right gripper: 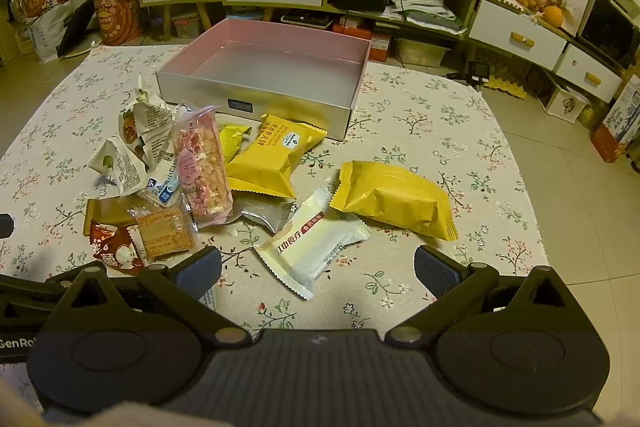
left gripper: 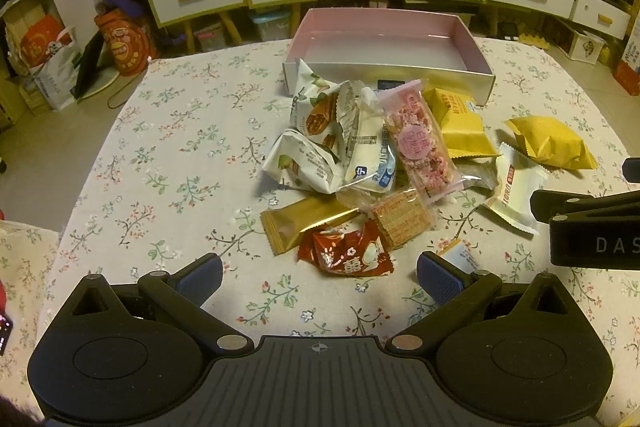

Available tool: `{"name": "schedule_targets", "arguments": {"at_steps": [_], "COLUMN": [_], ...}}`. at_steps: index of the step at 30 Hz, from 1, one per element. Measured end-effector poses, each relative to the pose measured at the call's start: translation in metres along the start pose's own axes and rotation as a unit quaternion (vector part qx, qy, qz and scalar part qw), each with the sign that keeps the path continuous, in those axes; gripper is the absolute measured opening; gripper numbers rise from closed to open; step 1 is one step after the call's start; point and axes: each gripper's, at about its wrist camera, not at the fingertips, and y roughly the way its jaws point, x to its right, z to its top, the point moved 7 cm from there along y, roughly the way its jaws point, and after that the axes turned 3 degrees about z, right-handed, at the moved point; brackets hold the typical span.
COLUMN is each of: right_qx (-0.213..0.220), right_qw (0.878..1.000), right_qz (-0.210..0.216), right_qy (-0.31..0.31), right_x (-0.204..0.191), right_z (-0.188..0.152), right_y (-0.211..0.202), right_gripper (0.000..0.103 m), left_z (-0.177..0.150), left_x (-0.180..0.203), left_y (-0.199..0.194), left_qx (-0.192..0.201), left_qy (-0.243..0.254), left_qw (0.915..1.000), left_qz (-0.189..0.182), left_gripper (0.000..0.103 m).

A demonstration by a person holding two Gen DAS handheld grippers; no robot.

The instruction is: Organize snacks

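Snack pile [left gripper: 360, 163] loose on floral counter [left gripper: 180, 155], just before empty pink box [left gripper: 384, 39]. Left hand-held gripper [left gripper: 320, 275] wide apart, empty, above red packet [left gripper: 346, 255]; right hand-held gripper [right gripper: 318, 271] likewise over white packet [right gripper: 310, 249]. Pinch packet mid-body, lift clear, lay flat in box corner

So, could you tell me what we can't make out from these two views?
- Silver packet: mostly hidden under the pink bar and yellow packet in both views.
- Small white packet: half hidden behind the left gripper finger; right wrist view shows only a sliver.
- Box front label: too small to read.
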Motion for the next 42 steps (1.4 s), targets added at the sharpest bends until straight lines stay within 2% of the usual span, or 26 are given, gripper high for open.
{"name": "schedule_targets", "arguments": {"at_steps": [42], "right_qx": [-0.007], "right_qw": [1.000], "right_qz": [-0.002], "right_qy": [-0.007], "right_x": [-0.0049], "right_z": [-0.0033], "right_y": [0.0036], "right_gripper": [0.103], "left_z": [-0.0009], "left_x": [-0.0035], "left_y": [0.0017], "left_qx": [-0.002], "left_qy": [0.000], "left_qw": [1.0000], "left_qz": [0.005], "left_gripper": [0.103]}}
